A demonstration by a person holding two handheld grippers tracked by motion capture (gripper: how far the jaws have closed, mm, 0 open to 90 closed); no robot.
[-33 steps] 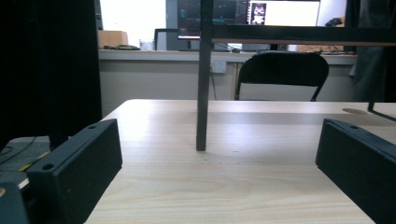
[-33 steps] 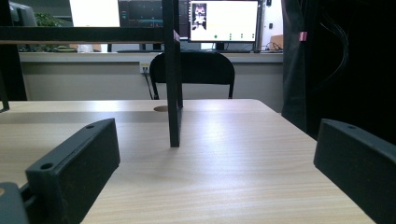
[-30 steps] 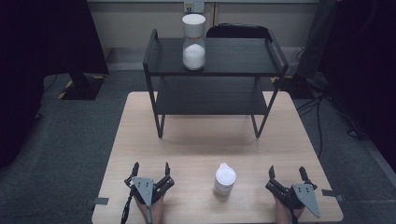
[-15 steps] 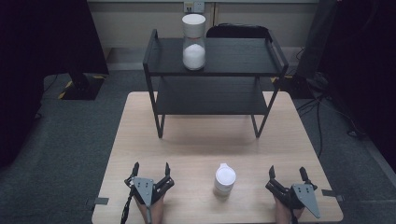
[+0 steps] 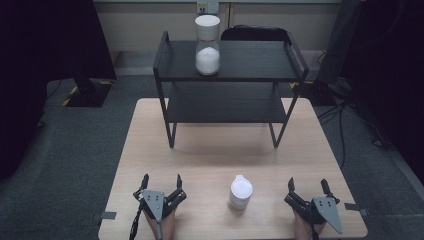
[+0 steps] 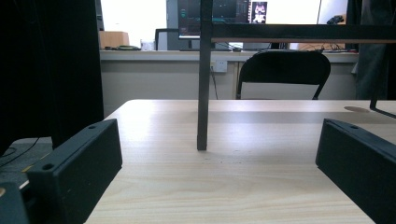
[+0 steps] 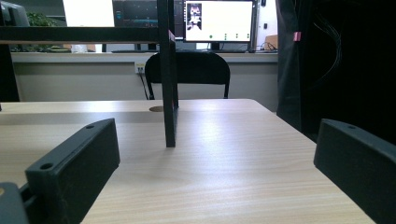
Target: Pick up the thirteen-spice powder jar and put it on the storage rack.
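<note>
- The left gripper point(image 5: 162, 181) sat low at the near edge of the wooden table point(image 5: 215, 155), left of centre, jaws spread wide with nothing between them. In the left gripper view its two black jaws stood far apart, with bare tabletop in the gap.
- The right gripper point(image 5: 308, 187) was pretty much the same deal on the right side of the near edge: jaws wide, nothing held.
- A small white lidded cup point(image 5: 240, 193) stood upright on the table between the two grippers, a bit closer to the right one, touching neither.
- Further back on the table was a black two-tier shelf rack point(image 5: 227, 92). One of its front legs showed up close in each gripper view.
- On the rack's top shelf, toward the left, stood a tall jar with a white lid point(image 5: 207, 45), white stuff filling its lower part.
- Behind the table there was a black chair point(image 6: 280, 70), plus lit monitors point(image 7: 218, 21) on a desk.
</note>
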